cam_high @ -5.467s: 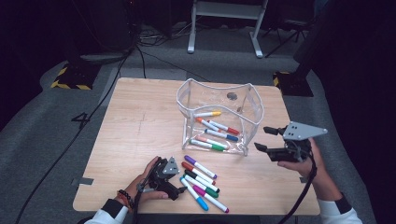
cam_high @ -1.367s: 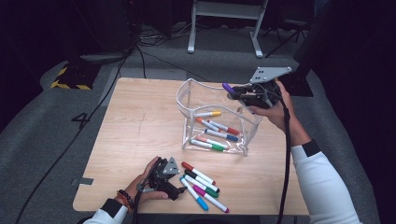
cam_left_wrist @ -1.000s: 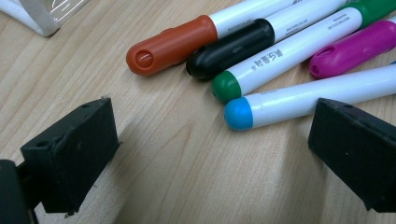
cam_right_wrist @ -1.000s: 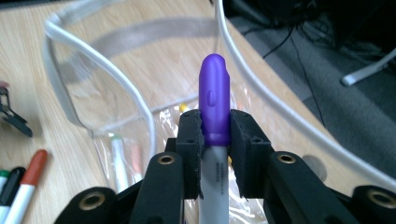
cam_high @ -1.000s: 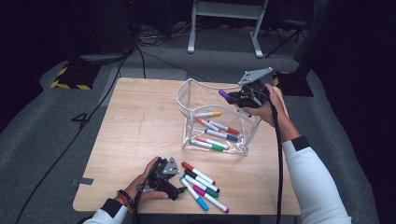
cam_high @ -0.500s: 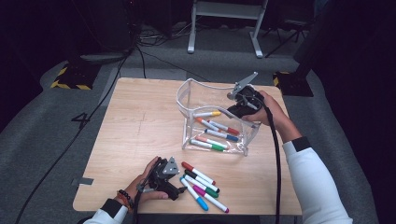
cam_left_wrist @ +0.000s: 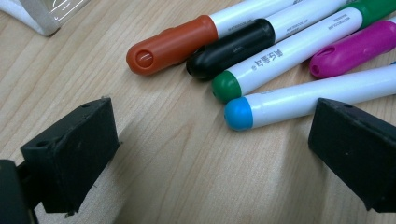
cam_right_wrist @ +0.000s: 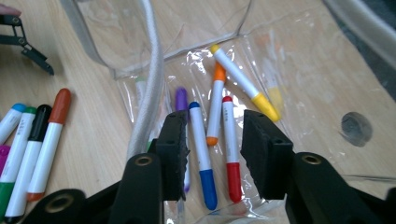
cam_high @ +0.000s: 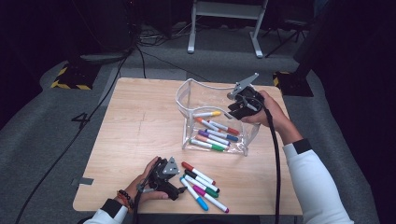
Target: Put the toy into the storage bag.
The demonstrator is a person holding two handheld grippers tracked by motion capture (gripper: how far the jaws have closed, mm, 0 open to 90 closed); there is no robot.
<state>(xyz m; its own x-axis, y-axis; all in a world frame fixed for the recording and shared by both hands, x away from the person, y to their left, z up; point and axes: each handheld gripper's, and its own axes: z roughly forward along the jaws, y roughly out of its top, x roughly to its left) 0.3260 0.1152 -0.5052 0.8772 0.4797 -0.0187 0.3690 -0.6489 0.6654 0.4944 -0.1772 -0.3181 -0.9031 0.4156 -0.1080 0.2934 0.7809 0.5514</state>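
Purple marker now lies in the pouch [cam_high: 243,142] — right gripper [cam_high: 236,108] above it, jaws just opened, empty. Left gripper [cam_high: 175,189] open beside loose markers [cam_high: 201,184]. Risk: withdrawing could snag the pouch rim.

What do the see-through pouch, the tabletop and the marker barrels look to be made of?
Pouch: soft clear plastic, probably vinyl; glossy, with creases and glare, and a white fabric-like edging along its rim. Tabletop: light wood or wood-look laminate with a matte finish; straight grain lines show in the left gripper view. Marker barrels: smooth white hard plastic with a slight sheen, printed lettering and coloured caps.
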